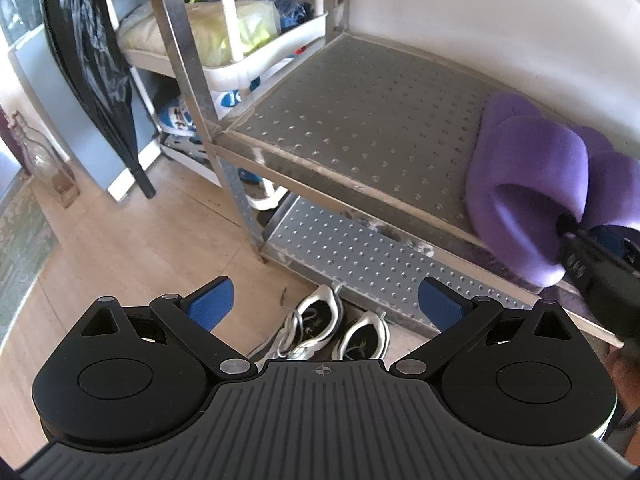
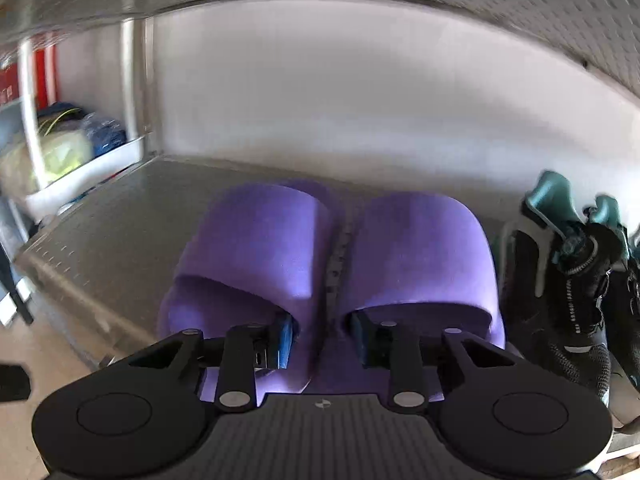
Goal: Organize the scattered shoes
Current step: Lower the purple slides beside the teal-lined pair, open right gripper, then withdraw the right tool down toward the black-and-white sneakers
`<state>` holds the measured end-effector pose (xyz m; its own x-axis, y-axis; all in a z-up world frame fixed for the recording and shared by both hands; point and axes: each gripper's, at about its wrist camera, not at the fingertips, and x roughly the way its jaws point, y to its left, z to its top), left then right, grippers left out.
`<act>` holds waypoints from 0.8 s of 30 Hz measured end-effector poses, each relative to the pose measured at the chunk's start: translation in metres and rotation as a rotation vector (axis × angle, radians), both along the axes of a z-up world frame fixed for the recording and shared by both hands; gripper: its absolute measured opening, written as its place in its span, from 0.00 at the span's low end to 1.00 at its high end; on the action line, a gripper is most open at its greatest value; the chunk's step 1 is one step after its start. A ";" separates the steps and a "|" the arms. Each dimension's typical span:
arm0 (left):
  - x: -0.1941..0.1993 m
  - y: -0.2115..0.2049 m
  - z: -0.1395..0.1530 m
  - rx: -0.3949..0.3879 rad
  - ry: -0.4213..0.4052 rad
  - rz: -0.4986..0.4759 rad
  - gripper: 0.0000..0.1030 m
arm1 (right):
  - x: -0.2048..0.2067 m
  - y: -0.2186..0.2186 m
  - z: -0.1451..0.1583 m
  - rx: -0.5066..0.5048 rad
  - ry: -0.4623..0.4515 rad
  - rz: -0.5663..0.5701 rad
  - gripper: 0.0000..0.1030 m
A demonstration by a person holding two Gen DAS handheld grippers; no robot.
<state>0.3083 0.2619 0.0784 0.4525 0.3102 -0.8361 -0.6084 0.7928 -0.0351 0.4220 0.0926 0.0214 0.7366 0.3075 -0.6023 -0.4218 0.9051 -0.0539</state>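
A pair of purple slippers [image 2: 256, 240] sits side by side at the front of a dimpled metal shelf [image 2: 120, 208]. My right gripper [image 2: 322, 332] has one finger inside each slipper and pinches their inner walls together. The left wrist view shows the same slippers [image 1: 532, 168] at the right end of the shelf [image 1: 340, 120], with the right gripper [image 1: 592, 256] reaching into them. My left gripper [image 1: 326, 300] hangs open and empty above a pair of silver and black sneakers [image 1: 320, 328], which lie on the wooden floor in front of the rack.
Black and teal shoes [image 2: 576, 280] stand right beside the slippers. A lower shelf [image 1: 360, 248] runs under the first. To the left stand a white cart [image 1: 260, 60] with bagged items, blue and white shoes [image 1: 180, 116], a black umbrella [image 1: 92, 60] and a glass bottle [image 1: 44, 160].
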 end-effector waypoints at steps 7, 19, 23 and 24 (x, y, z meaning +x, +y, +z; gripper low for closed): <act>-0.006 0.008 0.002 -0.012 -0.006 0.014 0.98 | 0.012 -0.005 -0.002 0.126 0.046 -0.088 0.37; -0.038 0.068 0.007 -0.036 -0.033 0.192 0.98 | -0.104 -0.007 -0.037 0.209 0.357 0.114 0.45; -0.043 0.076 0.005 -0.024 -0.041 0.221 0.98 | -0.099 0.028 -0.095 0.156 0.543 0.120 0.35; -0.043 0.077 0.003 -0.018 -0.044 0.226 0.98 | -0.094 0.035 -0.105 0.161 0.577 0.107 0.35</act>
